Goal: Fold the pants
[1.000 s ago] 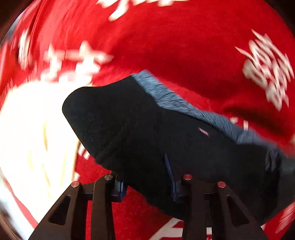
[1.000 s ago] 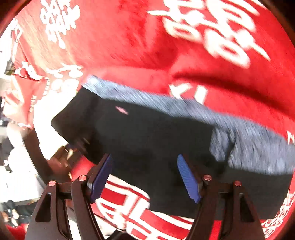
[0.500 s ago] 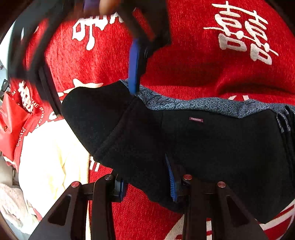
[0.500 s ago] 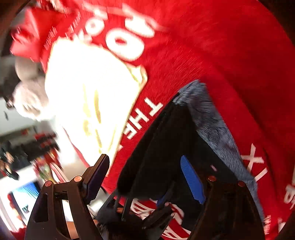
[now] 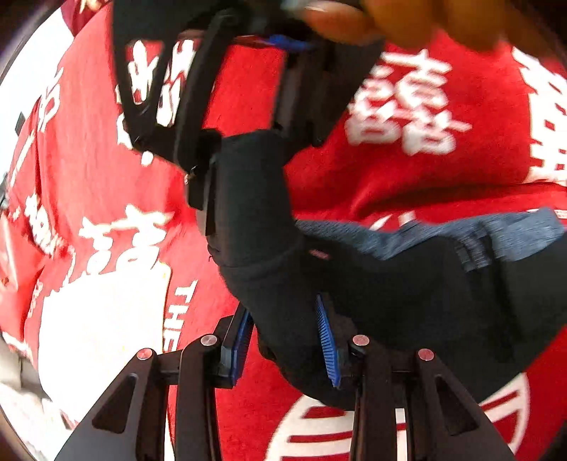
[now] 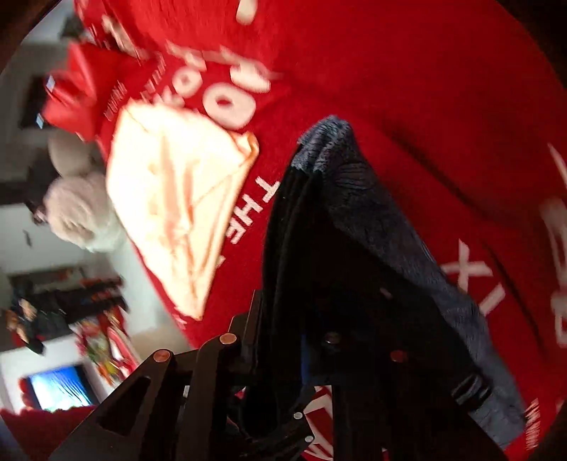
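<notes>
Pants (image 5: 407, 305) pinched by both grippers above red cloth (image 5: 407, 184).

The left gripper (image 5: 285, 340) is matte black, its two arms built of flat struts with triangular cut-outs and joined by round copper-coloured screws. Its pads (image 5: 327, 340) are bright blue and ribbed. The right gripper (image 6: 283, 340) has the same black struts and copper screws, with a strip of blue pad showing. A blurred hand (image 5: 407, 21) sits at the far edge.
</notes>
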